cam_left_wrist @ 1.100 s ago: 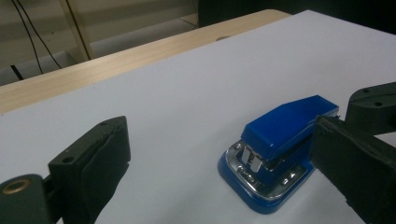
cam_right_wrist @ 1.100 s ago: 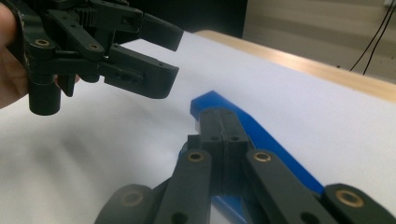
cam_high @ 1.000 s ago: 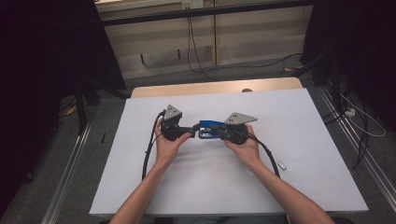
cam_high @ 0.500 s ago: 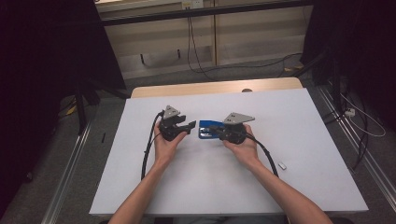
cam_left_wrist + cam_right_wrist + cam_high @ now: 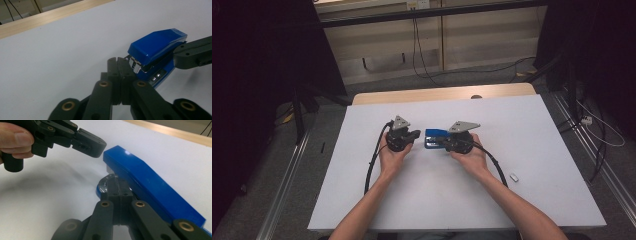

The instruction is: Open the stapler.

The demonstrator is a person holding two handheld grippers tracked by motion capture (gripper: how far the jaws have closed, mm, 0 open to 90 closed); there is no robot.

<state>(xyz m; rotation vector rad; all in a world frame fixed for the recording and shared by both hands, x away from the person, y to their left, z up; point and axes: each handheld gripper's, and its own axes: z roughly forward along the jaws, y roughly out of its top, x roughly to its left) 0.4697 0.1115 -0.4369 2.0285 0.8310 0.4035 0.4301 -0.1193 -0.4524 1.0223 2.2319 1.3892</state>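
Note:
A blue stapler [image 5: 434, 135] lies on the white table [image 5: 522, 125] between my two grippers. My left gripper [image 5: 414, 135] is shut and empty, with its tips [image 5: 117, 60] just short of the stapler's metal front end [image 5: 135, 66]. From the other side, my right gripper [image 5: 443, 142] is also shut. Its jaws are pressed together beside and under the stapler's blue top [image 5: 145, 182], and its tips [image 5: 119, 181] touch the curved metal plate [image 5: 106, 182]. I see nothing held between them. The left gripper [image 5: 87, 143] hangs just beyond the stapler's end.
A small grey object [image 5: 513, 176] lies on the table to the right of the right forearm. Black cables [image 5: 372, 165] trail from both grippers toward the near edge. A wooden strip [image 5: 442, 94] runs along the table's far edge.
My left gripper has drawn back to the left, off the stapler's end, and a small gap shows. The right gripper and the stapler have barely moved.

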